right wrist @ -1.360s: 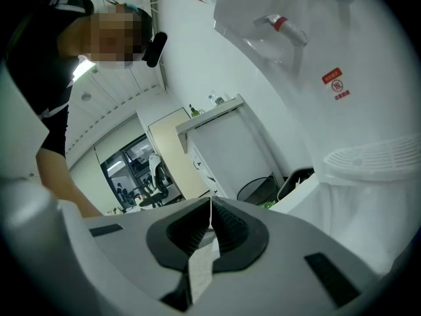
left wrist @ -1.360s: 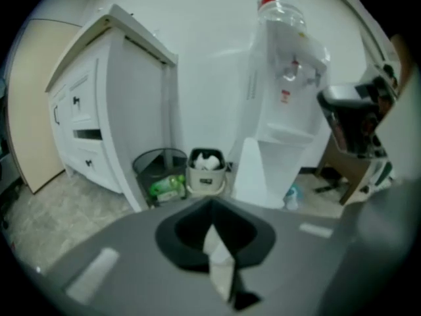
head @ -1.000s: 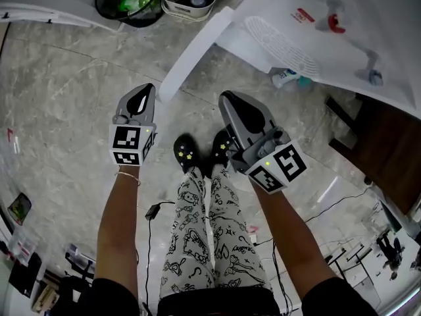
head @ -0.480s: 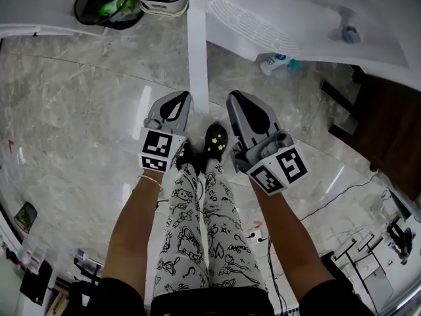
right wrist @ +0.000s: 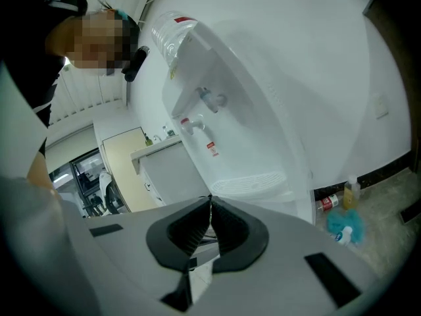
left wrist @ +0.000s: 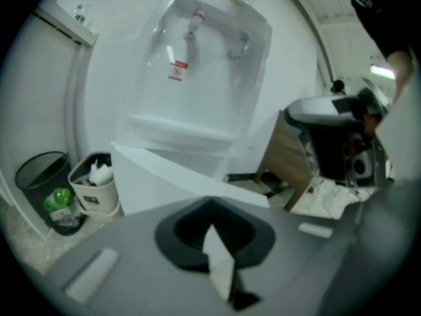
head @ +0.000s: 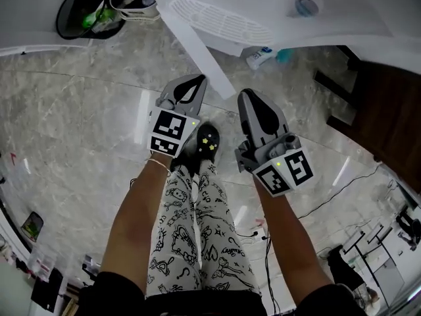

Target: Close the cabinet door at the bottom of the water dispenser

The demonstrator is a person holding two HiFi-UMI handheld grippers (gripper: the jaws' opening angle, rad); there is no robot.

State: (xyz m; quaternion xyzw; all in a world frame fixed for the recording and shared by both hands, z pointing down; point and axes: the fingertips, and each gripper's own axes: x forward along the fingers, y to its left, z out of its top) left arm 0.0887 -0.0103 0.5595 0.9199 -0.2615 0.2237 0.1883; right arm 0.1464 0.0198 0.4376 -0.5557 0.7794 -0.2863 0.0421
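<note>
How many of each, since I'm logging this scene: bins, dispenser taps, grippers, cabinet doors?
Bins: 2, black bin and white bin
Taps: 2, red tap and other tap
Grippers: 2, left gripper and right gripper
Door: 1, ajar
Total: 7

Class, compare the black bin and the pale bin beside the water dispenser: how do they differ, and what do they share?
The black bin is dark and round; the pale bin is cream, with a dark label. The black bin holds a green bottle; the pale bin holds white scraps. The pale bin stands nearer the cabinet door. Both are open-topped and stand on the floor.
</note>
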